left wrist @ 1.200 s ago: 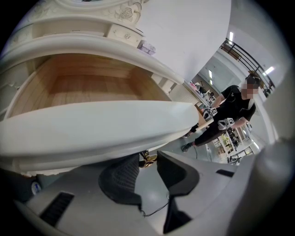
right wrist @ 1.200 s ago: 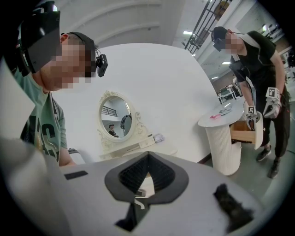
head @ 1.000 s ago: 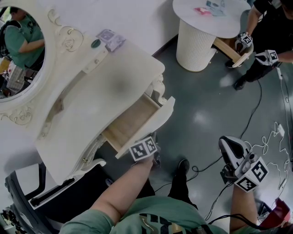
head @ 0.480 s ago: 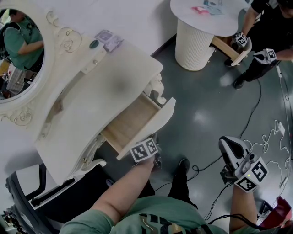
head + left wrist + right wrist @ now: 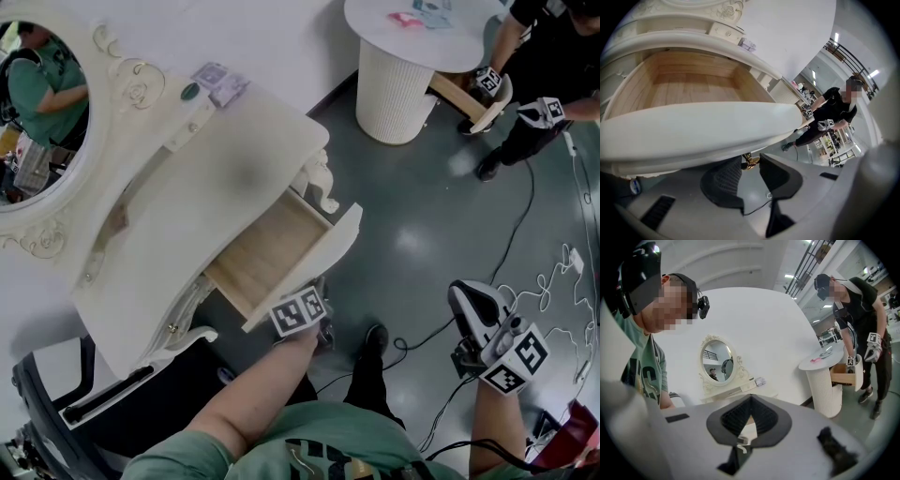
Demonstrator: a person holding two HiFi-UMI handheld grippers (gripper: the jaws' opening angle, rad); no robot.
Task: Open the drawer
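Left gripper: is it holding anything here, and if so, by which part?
Yes: the left gripper is closed on the small brass knob on the front of the pulled-out drawer. The right gripper holds nothing.

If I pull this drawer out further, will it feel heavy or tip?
Probably light: the drawer looks empty, thin wood. Likely rigid, sliding straight. Already far out, it may sag or drop if pulled further; the small brass knob could slip.
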